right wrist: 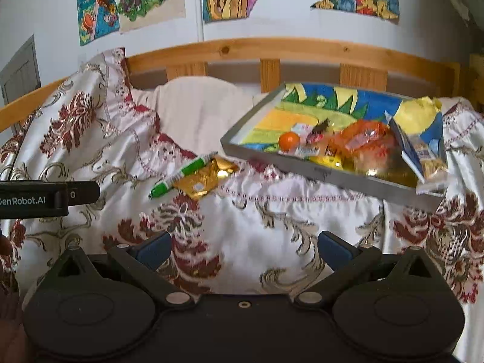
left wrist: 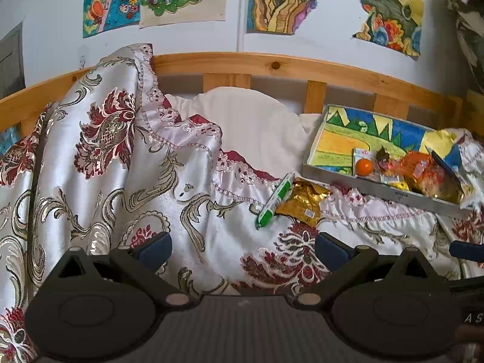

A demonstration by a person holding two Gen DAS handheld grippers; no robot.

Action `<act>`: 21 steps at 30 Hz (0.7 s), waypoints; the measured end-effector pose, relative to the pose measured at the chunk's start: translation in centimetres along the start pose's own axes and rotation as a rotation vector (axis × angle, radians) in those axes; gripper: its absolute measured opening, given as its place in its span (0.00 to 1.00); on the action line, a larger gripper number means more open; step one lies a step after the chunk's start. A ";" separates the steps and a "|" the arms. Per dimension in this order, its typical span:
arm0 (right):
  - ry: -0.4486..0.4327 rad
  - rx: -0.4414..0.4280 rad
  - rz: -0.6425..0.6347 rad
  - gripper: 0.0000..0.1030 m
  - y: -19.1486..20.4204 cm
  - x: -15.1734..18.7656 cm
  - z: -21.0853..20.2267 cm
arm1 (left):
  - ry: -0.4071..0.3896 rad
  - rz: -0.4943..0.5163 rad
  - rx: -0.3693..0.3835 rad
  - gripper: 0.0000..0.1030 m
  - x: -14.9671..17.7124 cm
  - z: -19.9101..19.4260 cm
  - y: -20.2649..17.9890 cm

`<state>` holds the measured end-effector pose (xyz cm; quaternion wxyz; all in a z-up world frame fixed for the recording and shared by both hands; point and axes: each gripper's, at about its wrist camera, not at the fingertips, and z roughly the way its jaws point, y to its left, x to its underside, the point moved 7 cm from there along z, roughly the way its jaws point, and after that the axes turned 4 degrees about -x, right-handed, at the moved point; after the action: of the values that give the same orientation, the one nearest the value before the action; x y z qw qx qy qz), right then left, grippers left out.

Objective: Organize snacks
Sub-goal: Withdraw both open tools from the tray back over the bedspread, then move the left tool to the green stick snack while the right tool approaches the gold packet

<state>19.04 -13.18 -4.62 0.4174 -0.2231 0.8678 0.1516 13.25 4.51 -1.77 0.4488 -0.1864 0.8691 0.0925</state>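
Both the left gripper (left wrist: pixel 243 246) and right gripper (right wrist: pixel 244 246) are hanging wide open (empty), with bedspread (left wrist: pixel 121 181) folds lying before the green stick (left wrist: pixel 275 201), gold packet (left wrist: pixel 304 202) and tray (left wrist: pixel 378 186).

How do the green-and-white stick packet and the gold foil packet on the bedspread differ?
The green-and-white stick packet is long and narrow; the gold foil packet is broad, flat and crinkled. The stick has a matte printed look; the gold one is shiny. Both lie side by side on the bedspread, outside the tray, ungripped.

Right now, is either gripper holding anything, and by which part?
Nothing is held. The left gripper and right gripper are both open over the bedspread. The green stick pack and gold packet lie untouched beside the tray.
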 end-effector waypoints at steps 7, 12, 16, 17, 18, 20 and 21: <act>0.020 -0.004 -0.006 0.99 0.1 0.3 0.3 | 0.019 -0.001 -0.008 0.99 0.6 0.3 0.2; 0.021 -0.004 -0.006 0.99 0.1 0.3 0.3 | 0.028 -0.007 -0.011 0.99 0.8 0.4 0.3; 0.020 -0.004 -0.007 0.99 0.2 0.3 0.3 | 0.028 -0.001 -0.012 0.99 0.9 0.4 0.2; 0.020 -0.004 -0.006 0.99 0.2 0.4 0.4 | 0.029 -0.002 -0.012 0.99 0.9 0.4 0.2; 0.020 -0.004 -0.005 0.99 0.2 0.4 0.4 | 0.031 -0.005 -0.013 0.99 0.9 0.5 0.2; 0.018 -0.005 -0.002 0.99 0.2 0.4 0.4 | 0.037 -0.015 -0.019 0.99 1.0 0.7 0.2; 0.015 -0.007 -0.001 0.99 0.3 0.4 0.4 | 0.042 -0.023 -0.020 0.99 1.0 0.8 0.1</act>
<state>18.94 -12.89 -5.13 0.4104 -0.2262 0.8701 0.1527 13.29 4.67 -3.05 0.4298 -0.2024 0.8751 0.0921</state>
